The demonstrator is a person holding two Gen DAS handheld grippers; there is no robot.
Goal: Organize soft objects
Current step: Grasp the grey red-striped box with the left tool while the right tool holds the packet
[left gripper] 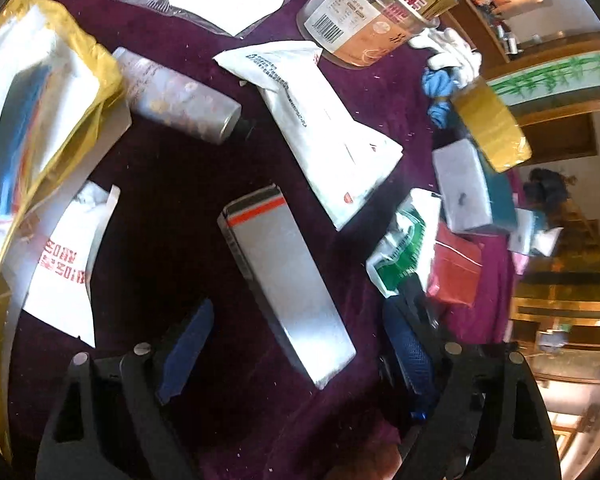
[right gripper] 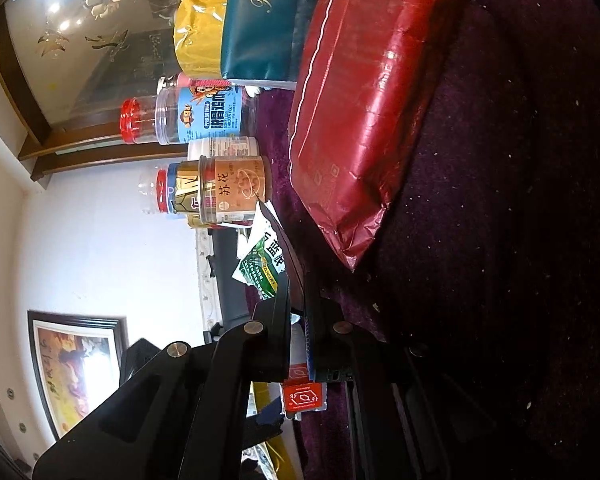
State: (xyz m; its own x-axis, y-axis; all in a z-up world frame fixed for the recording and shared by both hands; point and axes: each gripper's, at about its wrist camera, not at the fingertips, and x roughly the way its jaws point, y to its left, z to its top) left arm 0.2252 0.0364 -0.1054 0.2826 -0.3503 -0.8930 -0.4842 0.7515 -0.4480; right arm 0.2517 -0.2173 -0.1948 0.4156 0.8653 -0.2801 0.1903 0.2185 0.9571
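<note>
In the left wrist view my left gripper is open and empty, its blue-padded jaws on either side of a silver box with a red stripe lying on the purple cloth. A green-and-white soft packet lies to the right, held by my right gripper. In the right wrist view my right gripper is shut on that green-and-white packet. A red soft pack lies just beyond it, with a teal tissue pack and a yellow pack behind.
In the left wrist view a white pouch, a bottle, a clear jar, a yellow-edged bag and white and teal tissue packs crowd the cloth. Jars stand beyond the right gripper.
</note>
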